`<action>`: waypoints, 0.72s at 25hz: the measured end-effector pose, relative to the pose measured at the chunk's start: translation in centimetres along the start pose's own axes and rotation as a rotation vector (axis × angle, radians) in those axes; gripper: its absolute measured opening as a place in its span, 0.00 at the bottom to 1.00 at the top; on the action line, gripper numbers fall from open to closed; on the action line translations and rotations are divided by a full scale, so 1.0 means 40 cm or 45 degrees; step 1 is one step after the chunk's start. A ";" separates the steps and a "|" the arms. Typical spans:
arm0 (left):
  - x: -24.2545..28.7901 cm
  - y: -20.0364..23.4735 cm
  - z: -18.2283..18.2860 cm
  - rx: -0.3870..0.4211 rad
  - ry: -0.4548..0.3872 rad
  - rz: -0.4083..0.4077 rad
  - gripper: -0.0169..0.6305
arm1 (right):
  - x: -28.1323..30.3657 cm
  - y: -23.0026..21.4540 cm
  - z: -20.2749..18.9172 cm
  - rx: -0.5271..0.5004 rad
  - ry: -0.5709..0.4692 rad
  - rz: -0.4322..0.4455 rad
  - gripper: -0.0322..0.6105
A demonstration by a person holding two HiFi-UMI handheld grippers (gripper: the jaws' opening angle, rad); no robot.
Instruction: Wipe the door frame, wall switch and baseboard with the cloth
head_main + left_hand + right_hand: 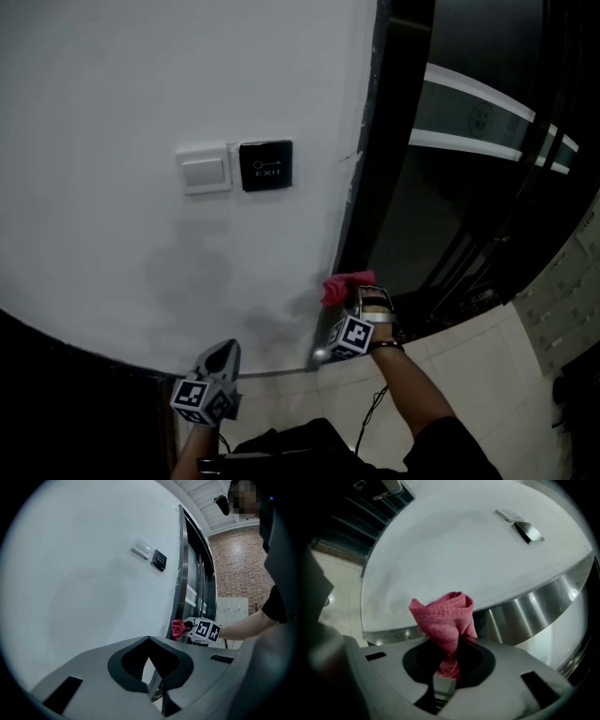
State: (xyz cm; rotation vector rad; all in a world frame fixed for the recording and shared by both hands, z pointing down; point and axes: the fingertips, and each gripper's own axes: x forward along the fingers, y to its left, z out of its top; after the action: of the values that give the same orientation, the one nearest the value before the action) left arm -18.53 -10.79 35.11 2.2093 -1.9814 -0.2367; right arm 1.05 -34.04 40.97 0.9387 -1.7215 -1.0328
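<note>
Right tool (pixel 449 667) is clamping the pink cloth (pixel 445 618) by its bunched lower folds, leaving a soft, light, floppy wad poking ahead. That low grip looks sound for wiping. Left tool (pixel 153 686), jaws together and empty, is hanging at eight o'clock. Beyond, the wad is sitting at the door frame (pixel 370 187) edge, contact unclear, with the wall switch (pixel 205 170) at ten o'clock.

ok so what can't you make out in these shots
- Whether the cloth touches the door frame: too small in head view; bunched cloth hides it in right gripper view.
- Area left of the left tongs: black shadow, head view.
- Dirt on the wall switch: too small, all views.
</note>
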 end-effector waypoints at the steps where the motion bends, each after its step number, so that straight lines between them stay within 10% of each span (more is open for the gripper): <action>1: -0.006 0.006 -0.004 -0.005 0.003 0.008 0.01 | 0.003 0.002 -0.002 0.007 0.002 -0.004 0.14; 15: -0.088 0.053 -0.012 -0.044 -0.007 0.062 0.01 | -0.001 0.022 0.001 0.039 0.038 0.034 0.14; 18: -0.088 0.059 -0.013 -0.048 -0.023 0.042 0.01 | -0.001 0.056 0.008 0.059 0.078 0.191 0.14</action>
State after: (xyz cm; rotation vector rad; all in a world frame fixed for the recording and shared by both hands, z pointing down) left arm -21.09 -7.55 36.19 2.1573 -2.0042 -0.2878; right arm 0.43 -33.10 42.93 0.8479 -1.7429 -0.8614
